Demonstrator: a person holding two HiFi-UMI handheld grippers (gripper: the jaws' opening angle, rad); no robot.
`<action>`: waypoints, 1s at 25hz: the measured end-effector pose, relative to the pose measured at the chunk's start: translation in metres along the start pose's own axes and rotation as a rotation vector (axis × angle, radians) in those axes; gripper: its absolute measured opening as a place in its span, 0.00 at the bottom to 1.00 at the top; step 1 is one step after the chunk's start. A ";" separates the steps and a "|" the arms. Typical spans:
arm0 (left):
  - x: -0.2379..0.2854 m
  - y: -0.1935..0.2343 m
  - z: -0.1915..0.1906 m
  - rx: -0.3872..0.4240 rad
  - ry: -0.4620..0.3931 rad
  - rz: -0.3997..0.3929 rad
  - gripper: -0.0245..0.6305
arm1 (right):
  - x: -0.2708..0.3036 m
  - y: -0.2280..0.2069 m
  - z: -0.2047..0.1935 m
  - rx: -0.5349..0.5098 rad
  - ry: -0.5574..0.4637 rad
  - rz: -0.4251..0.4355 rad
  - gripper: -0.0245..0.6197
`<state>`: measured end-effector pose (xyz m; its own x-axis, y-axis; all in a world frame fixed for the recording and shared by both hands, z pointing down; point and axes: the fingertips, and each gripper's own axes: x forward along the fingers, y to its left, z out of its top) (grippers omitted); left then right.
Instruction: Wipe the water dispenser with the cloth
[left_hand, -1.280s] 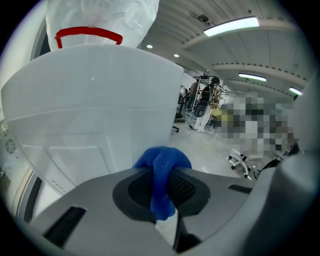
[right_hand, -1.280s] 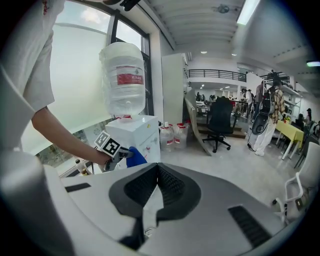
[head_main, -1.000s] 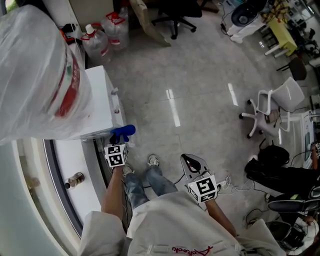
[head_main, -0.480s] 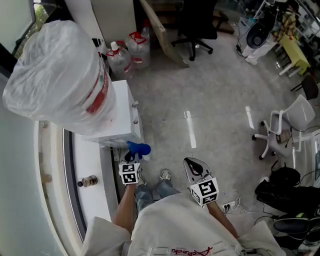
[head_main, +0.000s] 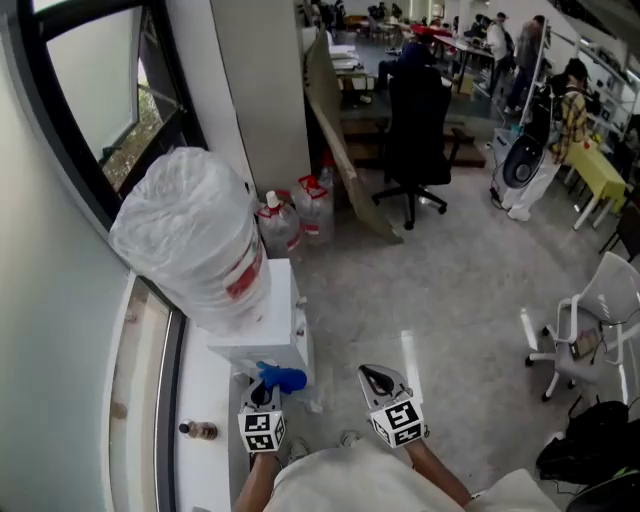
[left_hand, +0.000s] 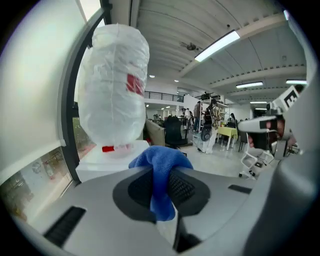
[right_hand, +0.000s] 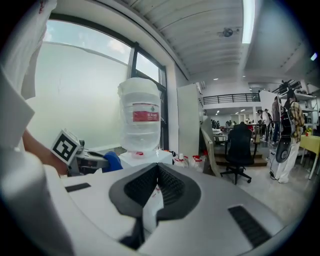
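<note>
The white water dispenser (head_main: 272, 322) stands by the window, carrying a big bottle wrapped in clear plastic (head_main: 195, 240). My left gripper (head_main: 266, 394) is shut on a blue cloth (head_main: 281, 378), held just short of the dispenser's front near corner. In the left gripper view the cloth (left_hand: 161, 172) bunches out between the jaws, with the bottle (left_hand: 114, 85) ahead. My right gripper (head_main: 379, 381) is shut and empty, to the right of the dispenser. In the right gripper view the bottle (right_hand: 141, 117) and the cloth (right_hand: 112, 161) show beyond the jaws.
Spare water jugs (head_main: 298, 215) sit behind the dispenser beside a leaning wooden board (head_main: 340, 160). A black office chair (head_main: 415, 130) is farther back and a white chair (head_main: 585, 325) at right. A small bottle (head_main: 198, 431) lies on the windowsill (head_main: 150, 380).
The head view has tilted up, so the dispenser and room now sit farther up the frame. Both grippers keep their hold and place near the body.
</note>
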<state>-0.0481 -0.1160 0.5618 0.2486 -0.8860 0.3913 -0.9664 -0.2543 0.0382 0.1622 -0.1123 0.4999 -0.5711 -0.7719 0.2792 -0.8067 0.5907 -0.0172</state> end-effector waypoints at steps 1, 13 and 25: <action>-0.008 0.004 0.011 -0.007 -0.028 0.015 0.11 | 0.001 0.002 0.002 -0.004 -0.010 0.007 0.06; -0.022 -0.014 0.095 -0.018 -0.214 0.019 0.11 | 0.003 -0.022 0.029 -0.033 -0.084 -0.020 0.06; -0.050 -0.039 0.069 -0.029 -0.205 -0.087 0.11 | -0.030 0.036 0.007 -0.016 -0.045 -0.046 0.06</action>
<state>-0.0185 -0.0890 0.4770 0.3369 -0.9221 0.1905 -0.9413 -0.3250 0.0914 0.1488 -0.0700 0.4839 -0.5400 -0.8078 0.2364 -0.8299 0.5578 0.0100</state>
